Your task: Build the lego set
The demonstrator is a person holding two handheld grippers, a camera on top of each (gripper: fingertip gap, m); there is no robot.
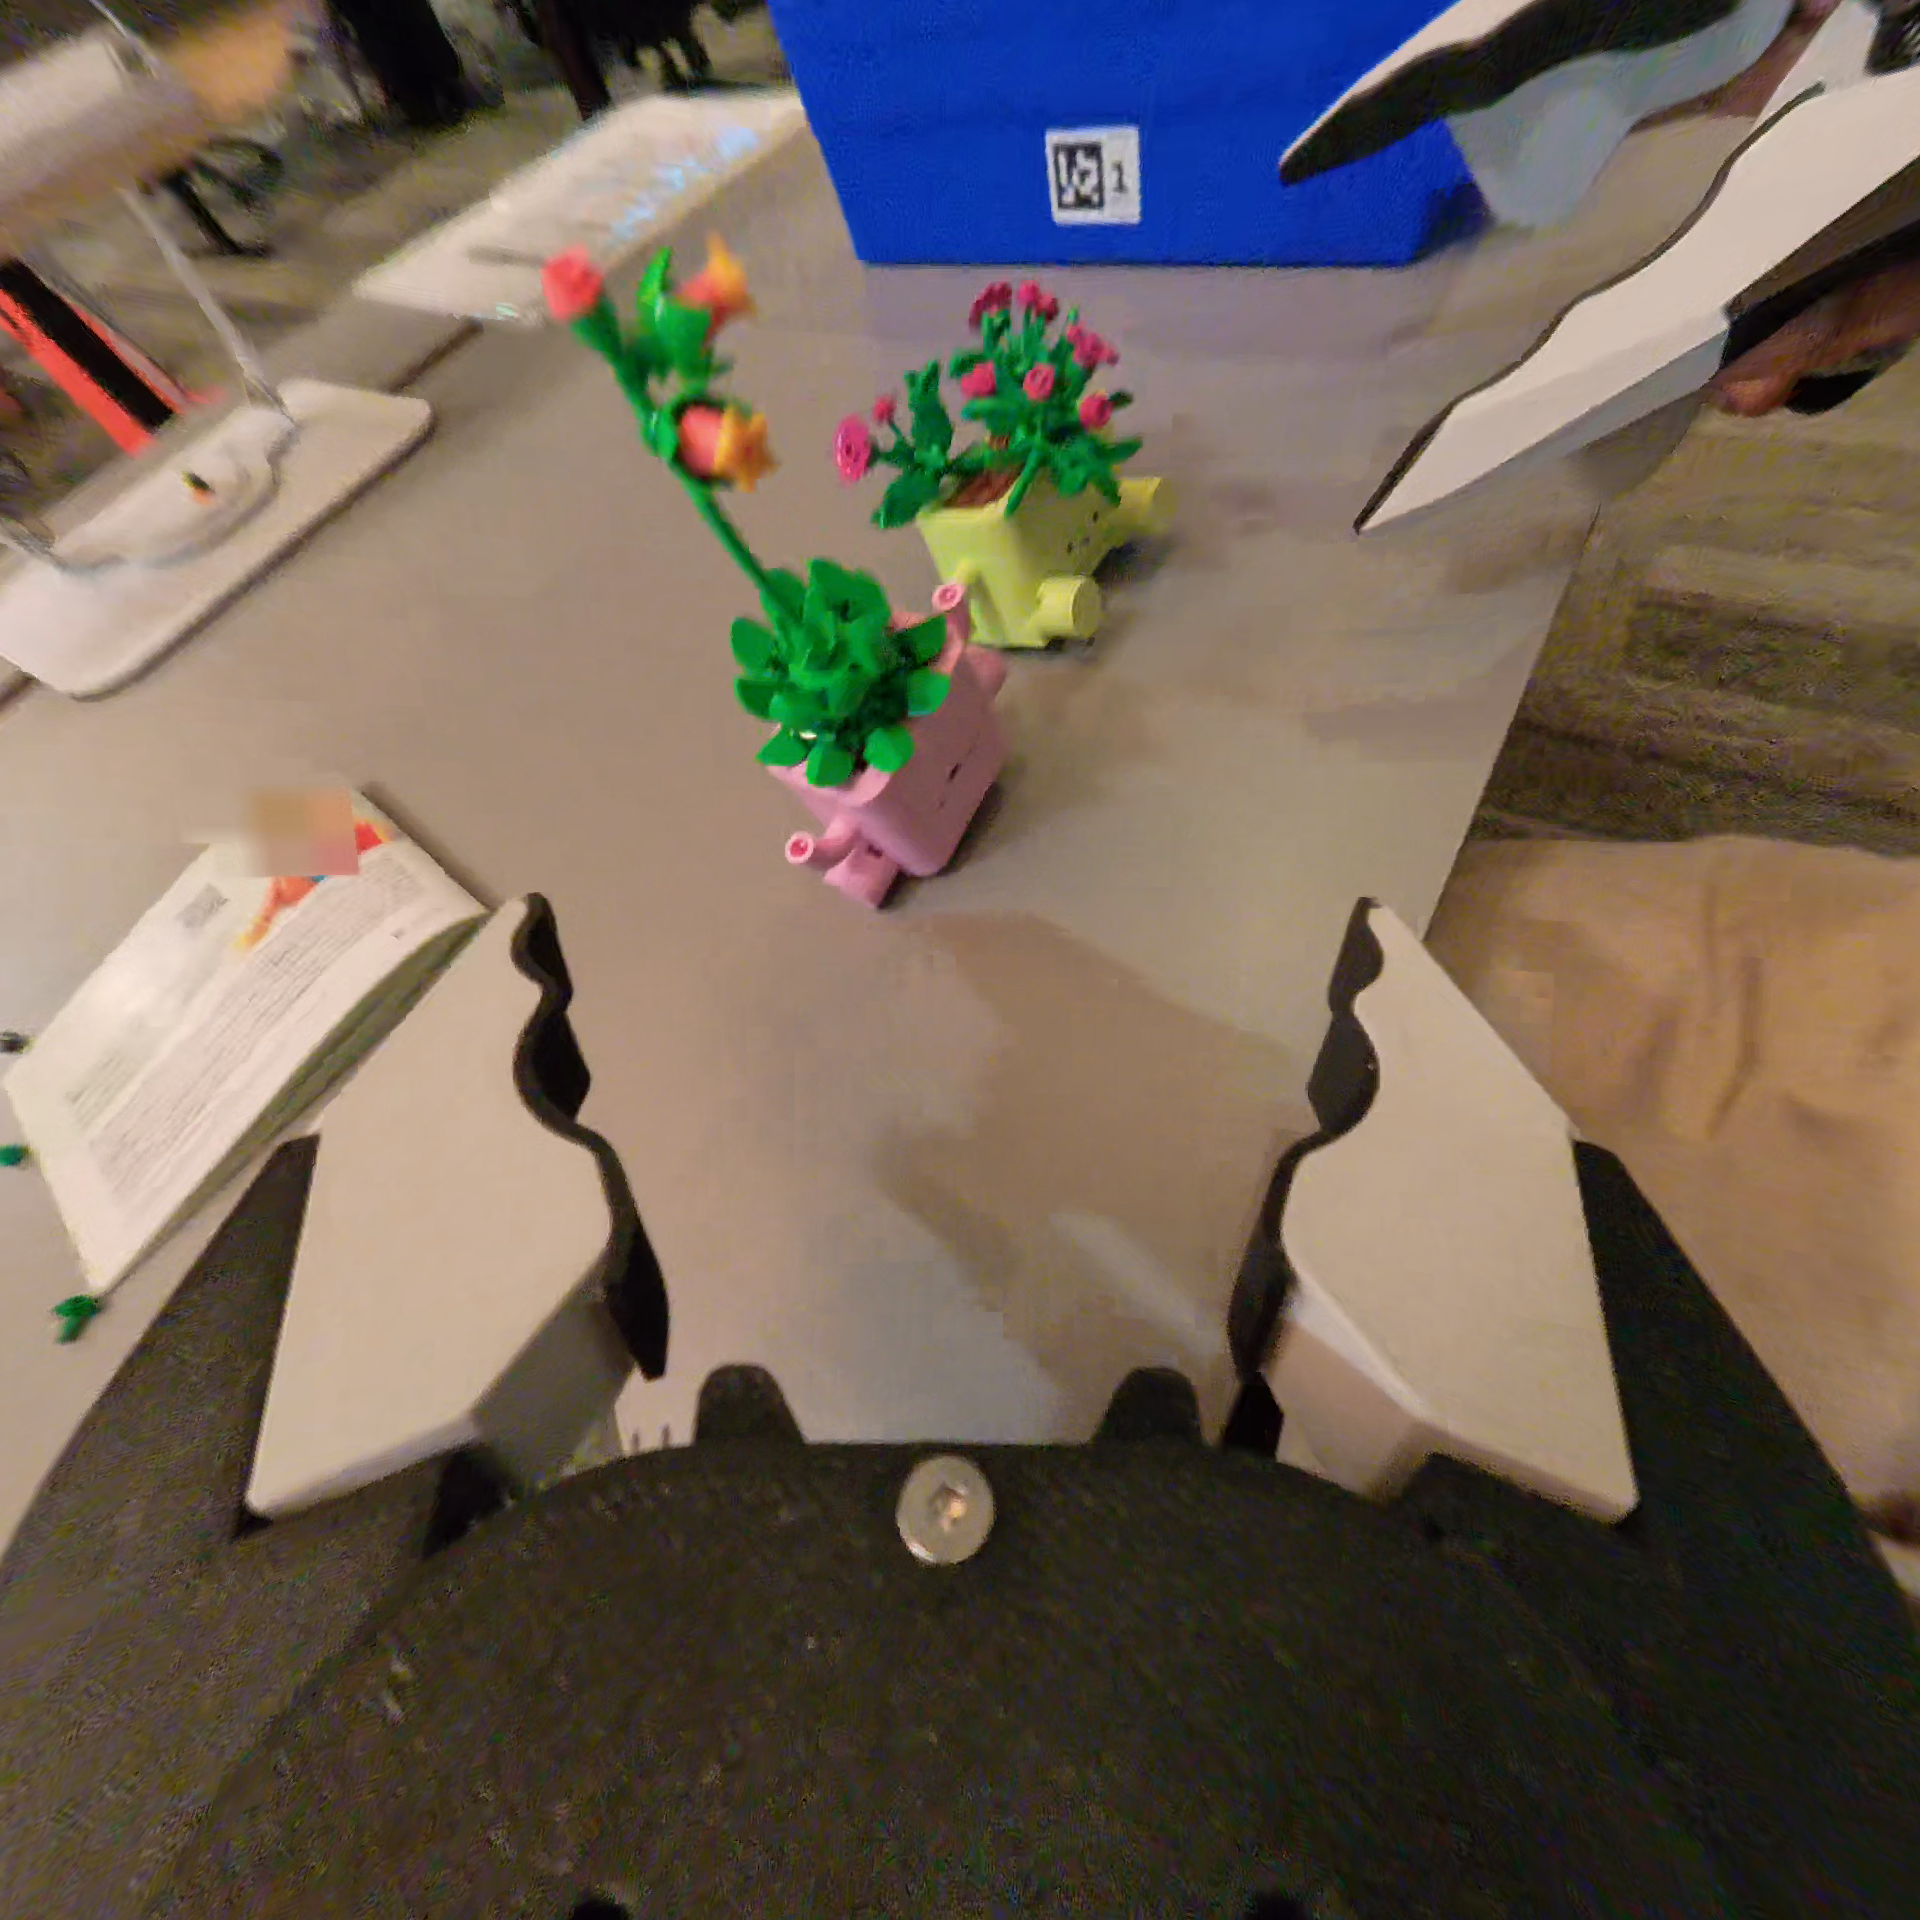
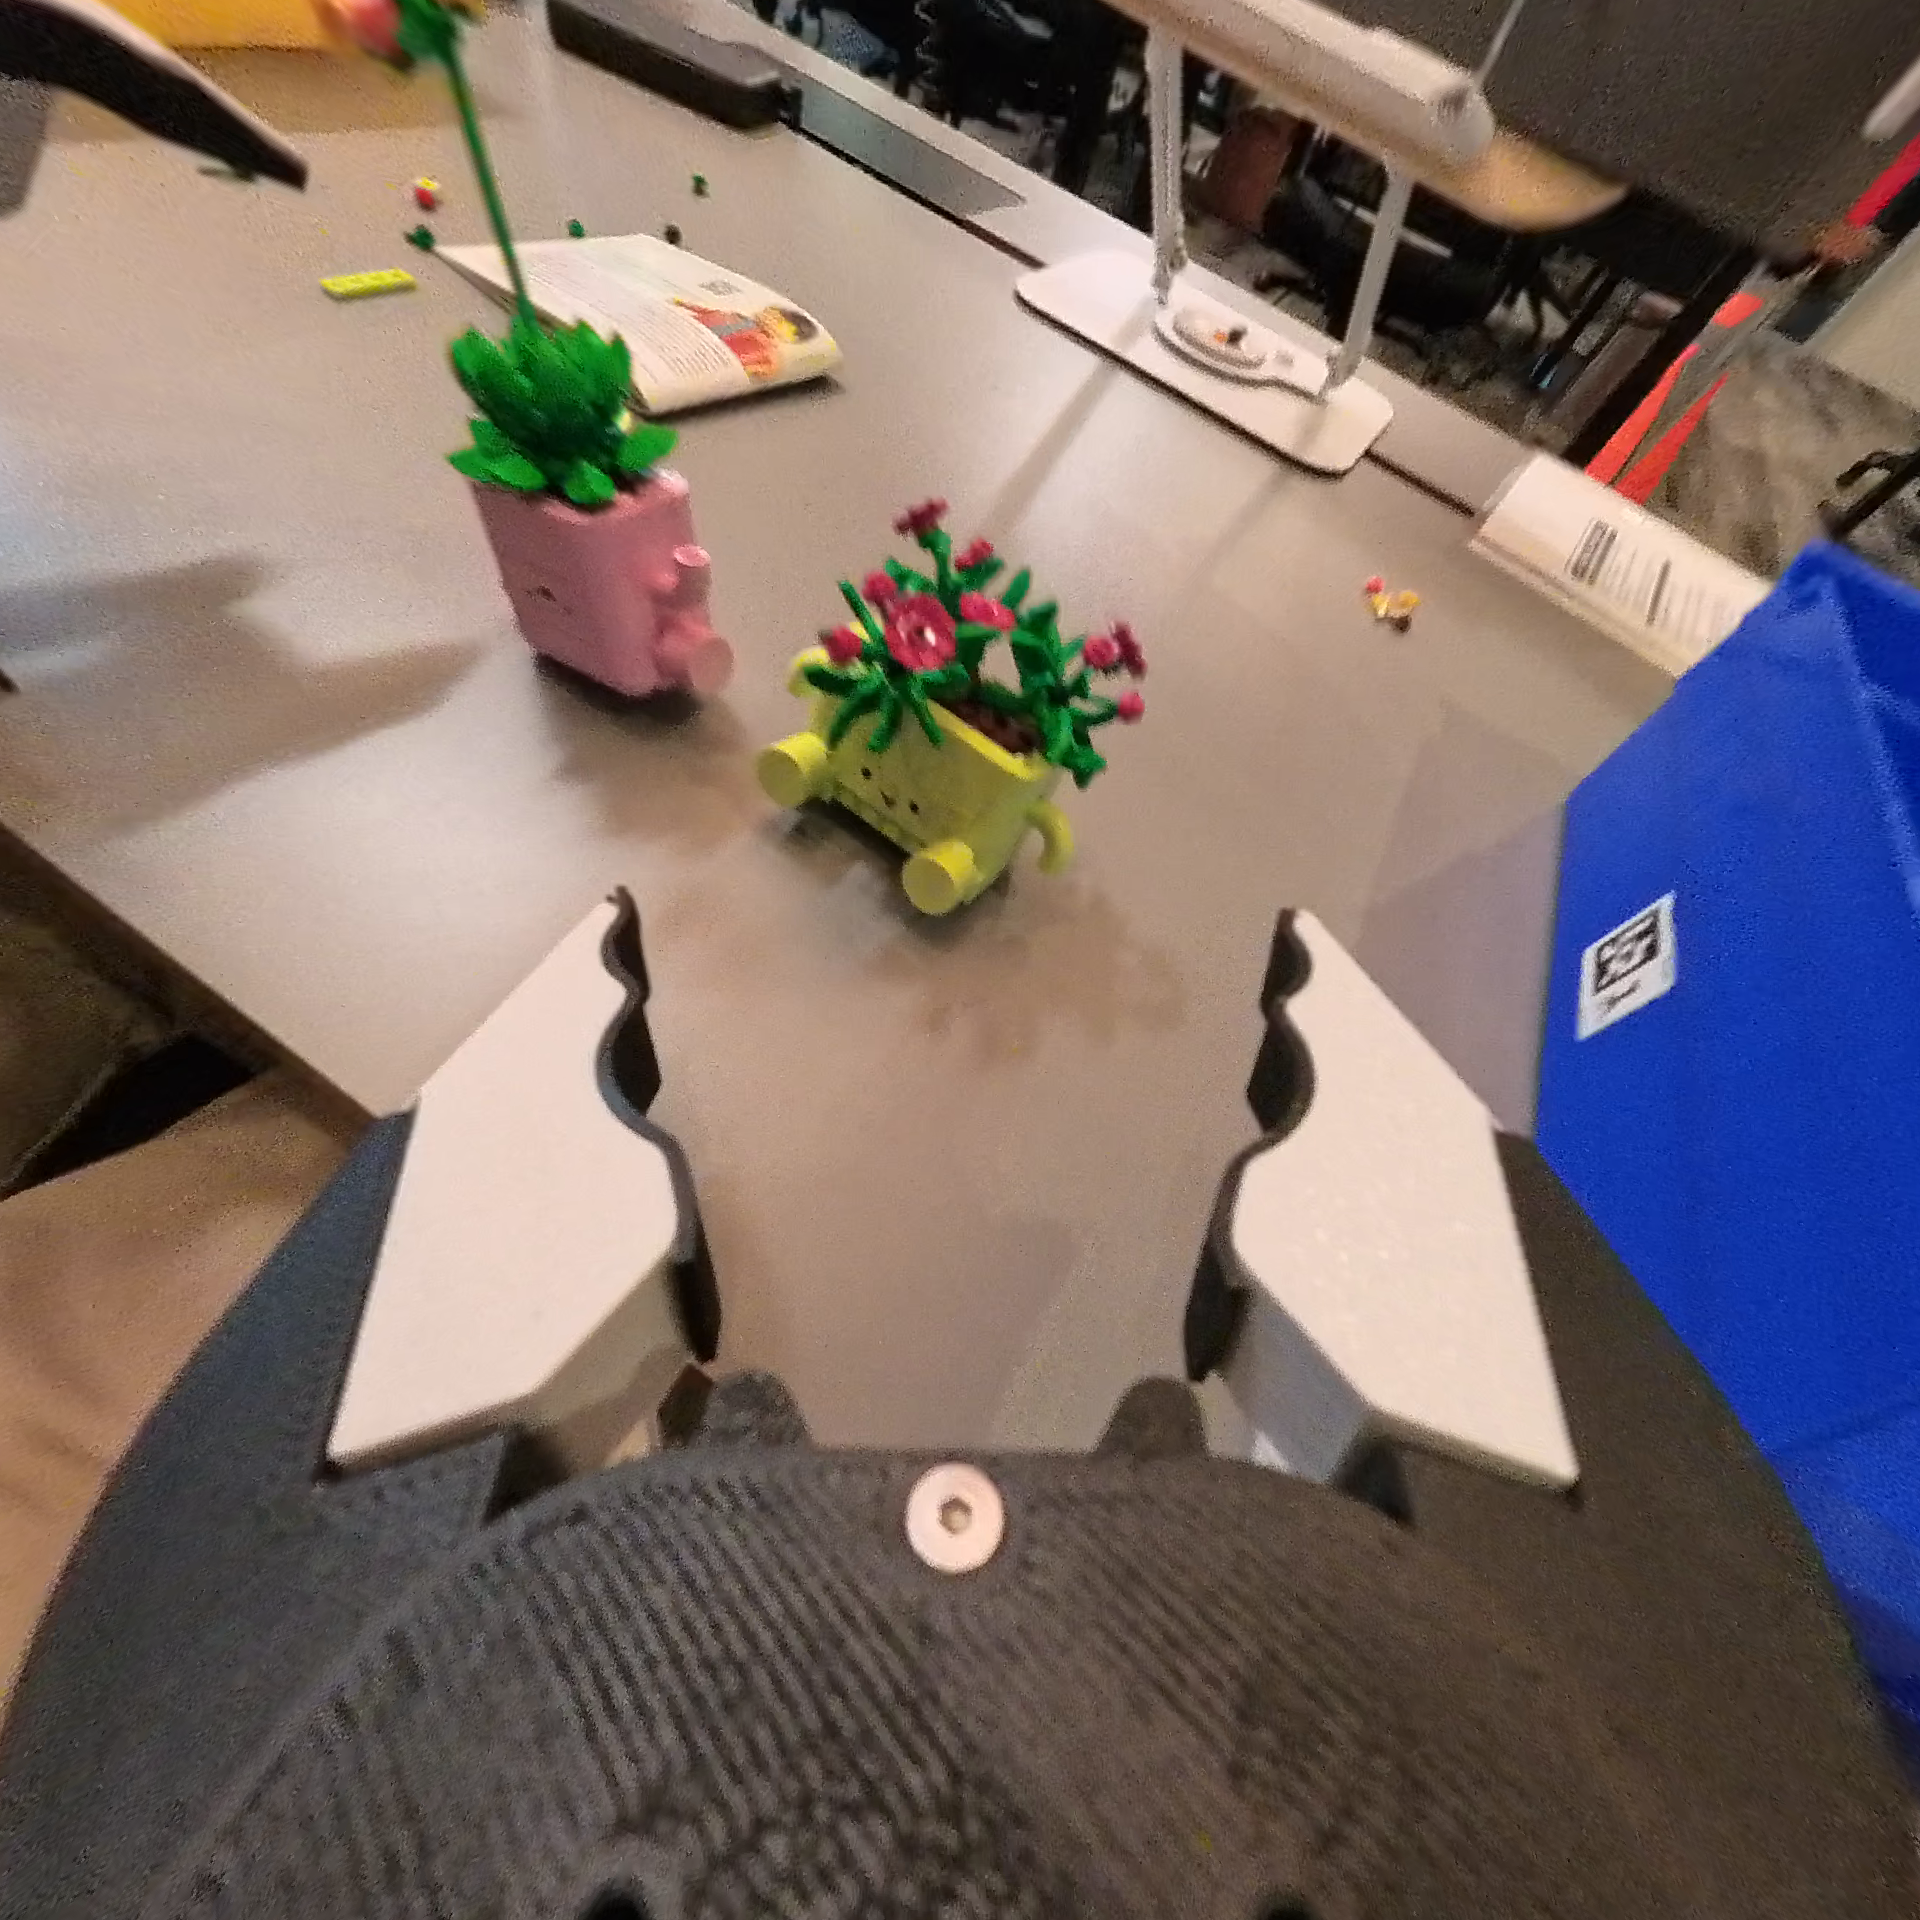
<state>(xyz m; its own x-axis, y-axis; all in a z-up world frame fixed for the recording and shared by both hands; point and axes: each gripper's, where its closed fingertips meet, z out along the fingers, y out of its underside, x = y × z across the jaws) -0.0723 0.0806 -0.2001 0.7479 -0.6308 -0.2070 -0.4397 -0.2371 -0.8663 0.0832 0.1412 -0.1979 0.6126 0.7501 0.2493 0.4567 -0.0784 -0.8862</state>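
Note:
A pink lego pot (image 1: 914, 769) with green leaves and a tall stem of red and orange flowers (image 1: 707, 416) stands mid-table; it also shows in the right wrist view (image 2: 592, 592). Behind it stands a yellow-green lego pot (image 1: 1029, 551) with magenta flowers, nearer in the right wrist view (image 2: 935, 790). My left gripper (image 1: 951, 914) is open and empty, short of the pink pot. My right gripper (image 2: 951, 925) is open and empty, short of the yellow-green pot; it also shows at the top right of the left wrist view (image 1: 1340, 332).
An open instruction booklet (image 1: 208, 1039) (image 2: 675, 312) lies on the grey table (image 1: 623, 831). A blue box (image 1: 1122, 125) (image 2: 1745, 987) stands at the far side. A white lamp base (image 1: 187, 540) (image 2: 1216, 353), loose small lego pieces (image 2: 369, 281) and the table edge (image 1: 1496, 769) are nearby. The yellow-green lego pot (image 1: 1029, 551) lies some 8 cm from my right tips, 12 cm from my left tips.

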